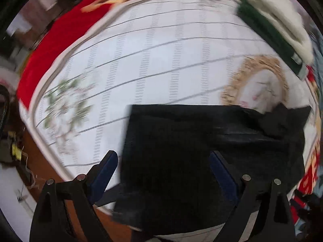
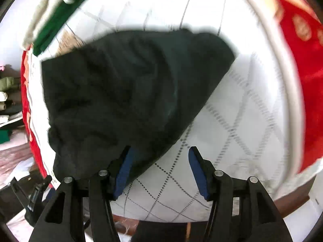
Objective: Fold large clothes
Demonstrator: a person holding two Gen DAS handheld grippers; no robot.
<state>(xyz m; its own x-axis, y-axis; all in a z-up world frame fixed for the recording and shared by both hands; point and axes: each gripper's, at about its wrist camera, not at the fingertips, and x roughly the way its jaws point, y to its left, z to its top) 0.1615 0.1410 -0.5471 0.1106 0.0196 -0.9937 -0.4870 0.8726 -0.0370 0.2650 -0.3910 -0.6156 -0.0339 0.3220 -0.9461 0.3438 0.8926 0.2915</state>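
Note:
A black garment (image 1: 201, 151) lies folded on the white quilted mattress (image 1: 151, 60), near its front edge. My left gripper (image 1: 163, 159) is open above the garment's left part, holding nothing. In the right wrist view the same black garment (image 2: 131, 90) lies rumpled on the mattress (image 2: 232, 131). My right gripper (image 2: 159, 157) is open over its lower right edge, holding nothing. Both views are blurred by motion.
A stack of folded clothes, green and cream (image 1: 278, 30), sits at the mattress's far right; it also shows in the right wrist view (image 2: 54, 10). A red blanket (image 1: 60, 36) lies along the mattress's far side. Brown floor (image 1: 46, 161) shows beside the bed.

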